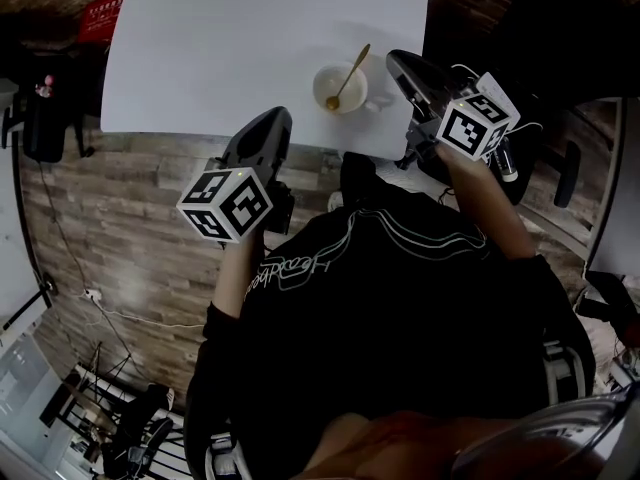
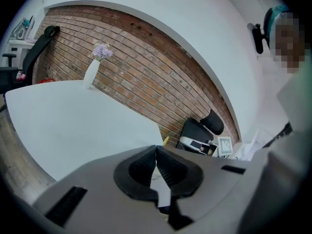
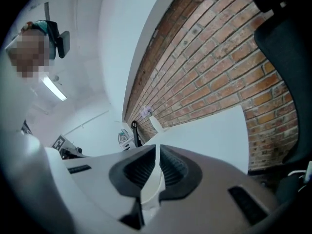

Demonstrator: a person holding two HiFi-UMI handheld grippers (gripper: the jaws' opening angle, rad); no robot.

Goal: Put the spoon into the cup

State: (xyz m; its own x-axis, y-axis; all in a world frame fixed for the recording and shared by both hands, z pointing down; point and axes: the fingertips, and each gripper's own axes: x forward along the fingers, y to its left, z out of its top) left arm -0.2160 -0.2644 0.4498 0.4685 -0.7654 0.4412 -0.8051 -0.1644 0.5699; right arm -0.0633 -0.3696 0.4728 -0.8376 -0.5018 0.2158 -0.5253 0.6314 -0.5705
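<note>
In the head view a white cup (image 1: 338,90) stands near the front edge of the white table (image 1: 220,38). A gold spoon (image 1: 349,75) rests in it, its handle leaning out to the upper right. My left gripper (image 1: 272,118) hovers at the table's front edge, left of the cup, shut and holding nothing. To the right of the cup my right gripper (image 1: 395,60) is also shut and holds nothing. In the left gripper view the left gripper (image 2: 156,152) has its pads together, with a yellow spoon tip (image 2: 165,141) just above it. The right gripper (image 3: 157,152) also shows closed pads.
A white vase with purple flowers (image 2: 92,69) stands at the table's far side before a brick wall (image 2: 161,67). Black office chairs (image 2: 202,128) stand beside the table. Wooden floor (image 1: 130,228) lies below the table edge, with a dark chair (image 1: 45,118) at left.
</note>
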